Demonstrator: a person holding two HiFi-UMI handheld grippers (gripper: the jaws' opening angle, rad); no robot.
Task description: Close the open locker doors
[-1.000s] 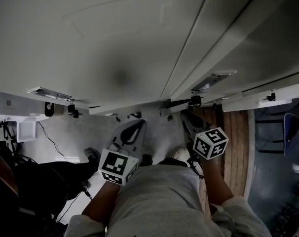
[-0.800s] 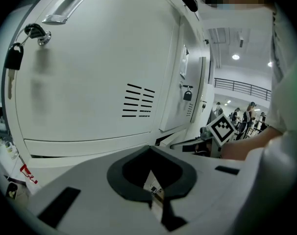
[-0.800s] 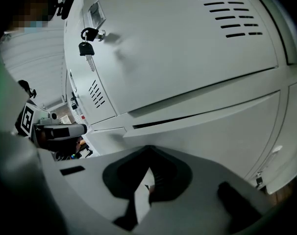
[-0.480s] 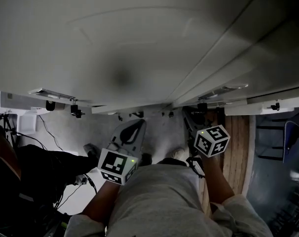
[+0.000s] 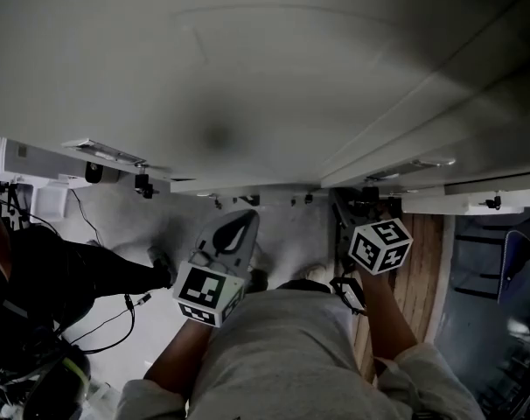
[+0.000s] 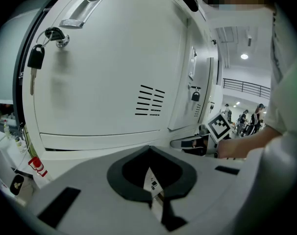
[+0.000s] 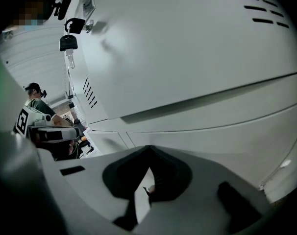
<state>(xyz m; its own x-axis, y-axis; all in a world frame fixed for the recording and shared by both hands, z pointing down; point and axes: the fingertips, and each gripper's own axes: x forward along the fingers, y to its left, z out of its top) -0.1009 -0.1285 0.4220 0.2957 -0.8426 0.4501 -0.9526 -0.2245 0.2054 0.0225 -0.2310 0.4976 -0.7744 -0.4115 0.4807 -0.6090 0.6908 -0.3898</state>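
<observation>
White locker doors (image 5: 247, 77) fill the top of the head view, with recessed handles (image 5: 103, 151) and hanging keys (image 5: 142, 185). My left gripper (image 5: 239, 221) hangs below them, shut and empty. It faces a door (image 6: 109, 62) with a handle (image 6: 84, 9), a key (image 6: 35, 58) and vent slots (image 6: 149, 101). A farther door (image 6: 192, 82) with a key seems to stand out from the row. My right gripper (image 5: 351, 210) is shut and empty below another door (image 7: 187, 48) with a key (image 7: 68, 43).
A person in dark clothes (image 5: 64, 278) crouches at the left with cables (image 5: 116, 313) on the pale floor. A wooden strip (image 5: 422, 269) runs along the floor on the right. More people (image 6: 246, 119) stand far down the hall.
The head view has tipped, so the lockers' lower edge sits lower in the picture. The person at the left has shifted. Both grippers stay shut in about the same place.
</observation>
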